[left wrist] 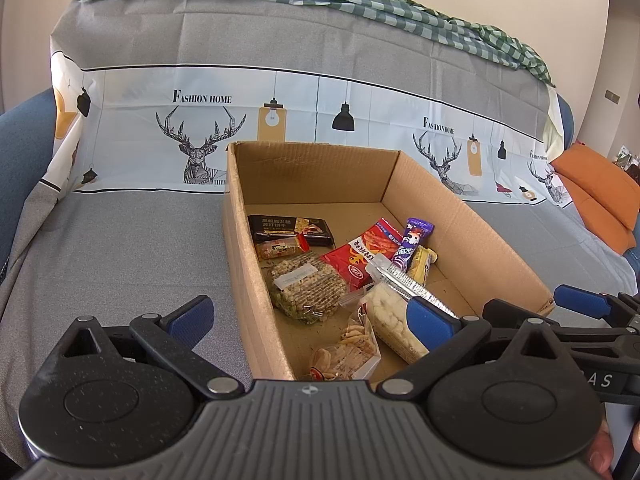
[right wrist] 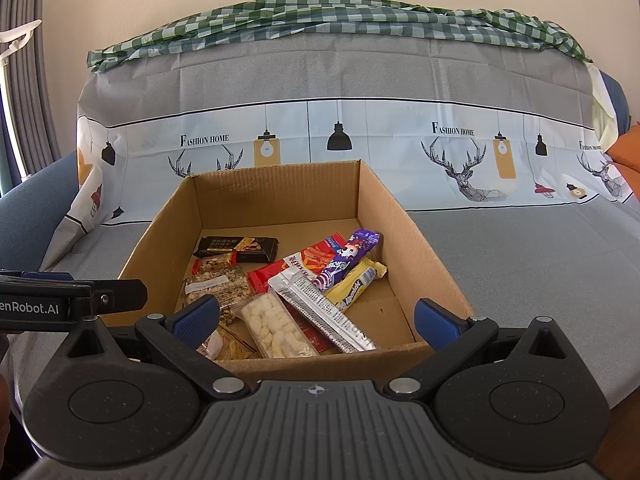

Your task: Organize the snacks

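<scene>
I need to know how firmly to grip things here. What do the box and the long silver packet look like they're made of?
The box looks like plain brown corrugated cardboard: matte, with ribbed lines on its walls. The long silver packet looks like thin metallised plastic film or foil: shiny, lightly creased, printed with small text.

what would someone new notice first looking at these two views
An open cardboard box sits in the middle of a grey-covered sofa, its floor strewn with snack packets, a red packet and a purple bar standing out. Behind it hangs a deer-print cloth. Both tools, left and right, hover open and empty at its near edge.
</scene>
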Available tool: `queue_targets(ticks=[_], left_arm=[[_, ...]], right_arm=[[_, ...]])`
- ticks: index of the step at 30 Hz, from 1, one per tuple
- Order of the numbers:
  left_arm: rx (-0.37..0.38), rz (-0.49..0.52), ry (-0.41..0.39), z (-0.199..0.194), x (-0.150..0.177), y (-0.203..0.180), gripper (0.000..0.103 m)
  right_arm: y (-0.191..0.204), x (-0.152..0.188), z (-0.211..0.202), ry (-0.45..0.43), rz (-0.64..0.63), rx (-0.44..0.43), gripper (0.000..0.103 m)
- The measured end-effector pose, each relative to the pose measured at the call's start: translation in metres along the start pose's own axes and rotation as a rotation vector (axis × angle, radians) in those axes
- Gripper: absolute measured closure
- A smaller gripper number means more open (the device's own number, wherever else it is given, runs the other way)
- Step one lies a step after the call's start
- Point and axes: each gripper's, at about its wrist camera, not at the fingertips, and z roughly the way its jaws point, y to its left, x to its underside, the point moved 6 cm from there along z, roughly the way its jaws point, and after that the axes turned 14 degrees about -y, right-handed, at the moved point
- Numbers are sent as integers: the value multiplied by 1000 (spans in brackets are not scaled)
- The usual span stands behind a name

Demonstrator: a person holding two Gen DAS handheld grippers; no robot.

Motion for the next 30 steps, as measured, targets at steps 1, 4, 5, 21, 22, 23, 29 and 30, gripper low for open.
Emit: queue_targets(ticks=[1,4,5,21,22,23,29,30], left_arm=[[0,0,0,0,0,0,1],[1,1,-1,0,0,0,1],[0,0,-1,0,0,0,1],[0,0,-1,0,0,0,1],[0,0,-2,0,0,0,1],[1,0,-2,0,0,0,1],[27,2,-30,-3,-4,-2,1],[30,9,-34,-3,-4,-3,1]], right_arm=[[0,0,0,0,0,0,1],[0,1,0,0,-1,0,1],[0,1,0,1,-1,0,1],[0,1,0,1,-1,0,1],[0,1,0,1,-1,0,1],[0,1,0,0,-1,0,1],[-2,1,1,-3,5,3,1],[-3,1,1,-3,10,3,1]])
